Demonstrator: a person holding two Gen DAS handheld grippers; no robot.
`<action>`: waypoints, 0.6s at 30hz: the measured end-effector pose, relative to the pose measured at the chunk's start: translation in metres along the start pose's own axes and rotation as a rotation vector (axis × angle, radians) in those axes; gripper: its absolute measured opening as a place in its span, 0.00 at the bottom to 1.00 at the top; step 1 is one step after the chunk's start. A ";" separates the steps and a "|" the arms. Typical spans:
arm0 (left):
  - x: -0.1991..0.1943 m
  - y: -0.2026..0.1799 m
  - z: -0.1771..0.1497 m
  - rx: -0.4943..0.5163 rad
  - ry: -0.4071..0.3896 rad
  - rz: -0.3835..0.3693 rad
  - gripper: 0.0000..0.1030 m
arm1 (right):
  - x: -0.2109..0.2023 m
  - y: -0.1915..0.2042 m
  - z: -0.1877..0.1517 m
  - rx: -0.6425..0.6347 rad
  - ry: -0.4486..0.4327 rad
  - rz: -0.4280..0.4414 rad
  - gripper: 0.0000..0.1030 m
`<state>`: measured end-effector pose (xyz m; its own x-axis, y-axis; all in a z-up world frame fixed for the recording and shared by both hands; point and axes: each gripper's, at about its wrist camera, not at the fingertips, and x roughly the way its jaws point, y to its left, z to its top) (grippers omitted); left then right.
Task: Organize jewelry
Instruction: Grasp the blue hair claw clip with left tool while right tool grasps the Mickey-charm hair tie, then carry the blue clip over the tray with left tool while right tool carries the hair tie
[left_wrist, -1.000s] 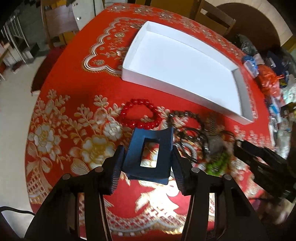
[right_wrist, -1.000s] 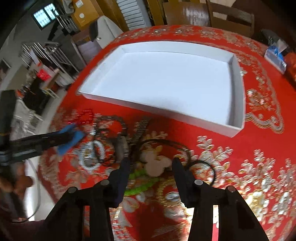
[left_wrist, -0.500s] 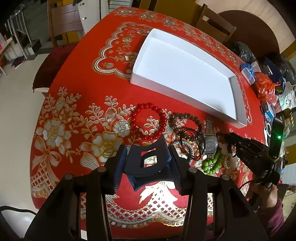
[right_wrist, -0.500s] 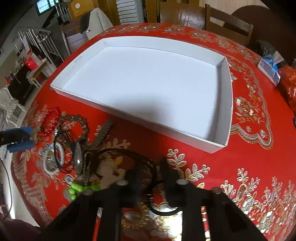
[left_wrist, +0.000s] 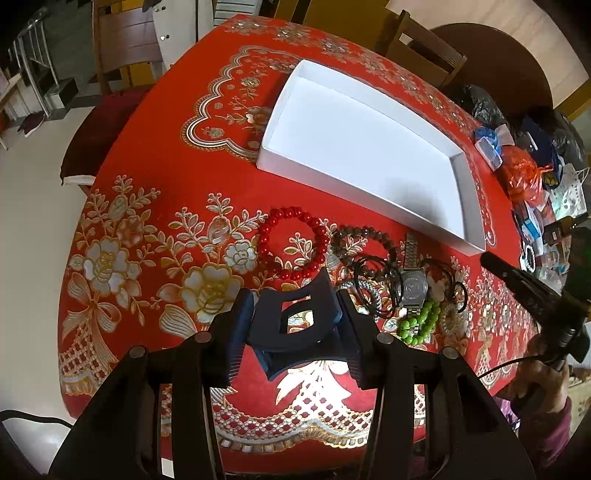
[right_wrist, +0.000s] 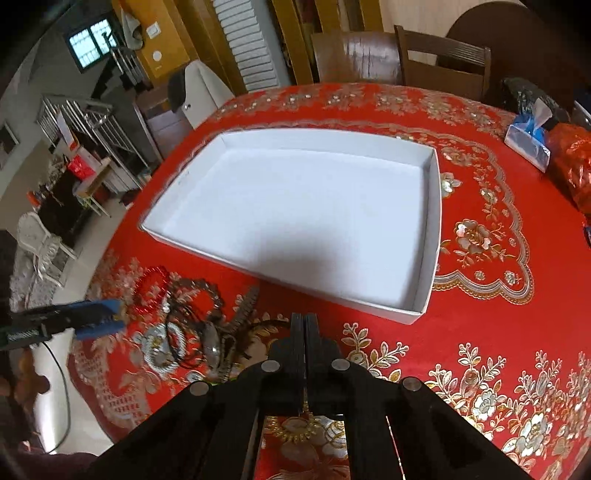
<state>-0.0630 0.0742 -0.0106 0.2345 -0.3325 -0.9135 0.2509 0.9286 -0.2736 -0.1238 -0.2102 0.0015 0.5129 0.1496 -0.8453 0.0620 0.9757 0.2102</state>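
Left gripper (left_wrist: 295, 314) clamps a hair claw clip (left_wrist: 295, 328) between its fingers, held above the table (left_wrist: 147, 206), near its front edge. Just ahead of the clip on the table: a bead bracelet (left_wrist: 293, 242). To its right, a second bead bracelet (left_wrist: 364, 240); beyond that, a wristwatch (left_wrist: 413, 284) among loops of cord, a short bead string (left_wrist: 421, 321) just before it. Farther ahead of all these, well apart from the clip: an open tray (left_wrist: 469, 192), long side facing the jewelry row. Right of the pile, right gripper (right_wrist: 304, 321) hangs with jaws pressed together; from its own view the tray (right_wrist: 430, 236) lies ahead, the pile ahead-left. Clutter at far right of the table.
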 end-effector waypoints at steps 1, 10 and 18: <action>0.000 0.000 0.000 0.000 0.000 0.001 0.43 | -0.003 0.001 0.001 0.002 -0.008 0.002 0.00; -0.002 -0.005 0.003 0.005 -0.008 -0.015 0.43 | 0.038 0.005 -0.008 -0.115 0.153 -0.087 0.41; 0.001 0.003 0.000 -0.036 0.014 -0.012 0.43 | 0.064 -0.005 -0.015 -0.149 0.184 -0.151 0.10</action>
<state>-0.0616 0.0764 -0.0124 0.2182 -0.3419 -0.9141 0.2193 0.9298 -0.2955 -0.1037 -0.2030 -0.0611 0.3425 0.0142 -0.9394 -0.0082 0.9999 0.0122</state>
